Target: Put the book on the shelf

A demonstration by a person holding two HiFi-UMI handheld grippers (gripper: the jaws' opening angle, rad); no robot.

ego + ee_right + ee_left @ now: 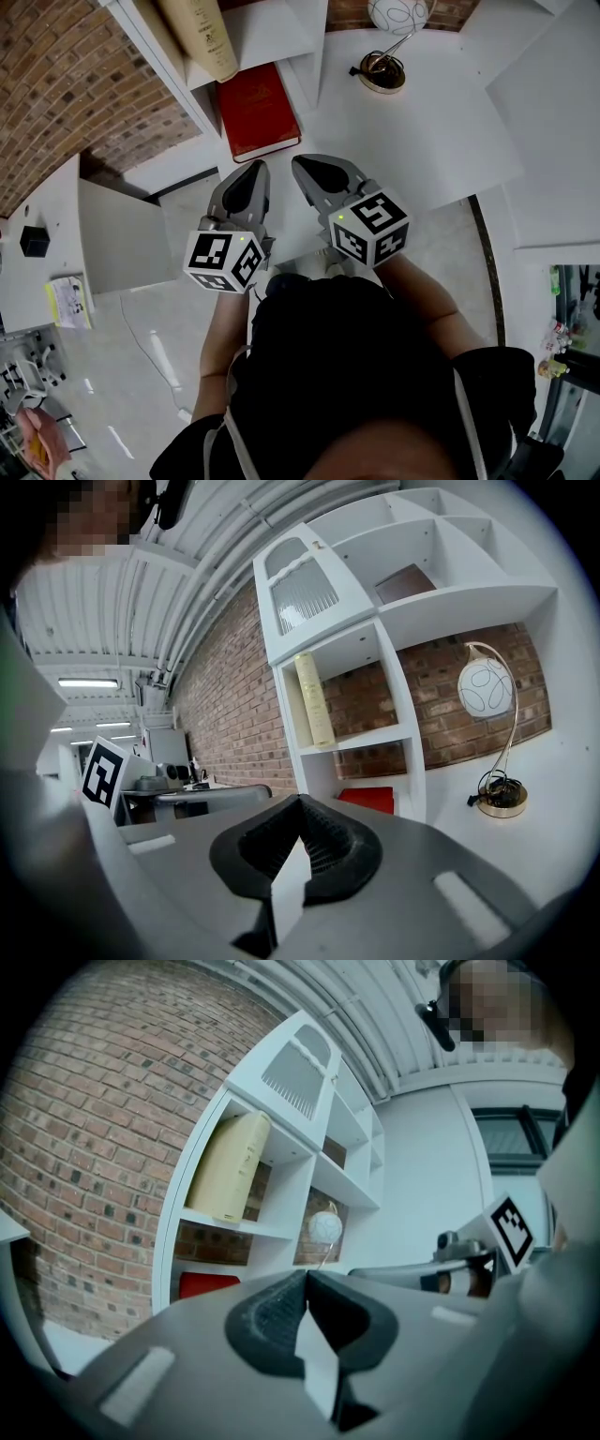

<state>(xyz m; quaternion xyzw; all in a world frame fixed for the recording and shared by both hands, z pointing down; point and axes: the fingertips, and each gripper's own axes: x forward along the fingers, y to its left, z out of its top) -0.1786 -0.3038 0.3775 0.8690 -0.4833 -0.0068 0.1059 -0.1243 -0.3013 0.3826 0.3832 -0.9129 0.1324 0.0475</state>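
A red book (255, 111) lies flat in the bottom compartment of the white shelf (302, 86), in front of both grippers. It shows as a red patch low in the left gripper view (208, 1284) and in the right gripper view (367, 799). A cream book (200, 37) stands leaning in the compartment above it. My left gripper (249, 172) and right gripper (309, 169) hang side by side, short of the shelf and away from the red book. Both have their jaws together with nothing between them (306, 1275) (300, 802).
A globe lamp (384, 66) on a round brass base stands on the white desk (422, 131) right of the shelf. A low white cabinet at the left carries a black box (34, 241) and a paper (67, 300). Brick wall runs behind the shelf.
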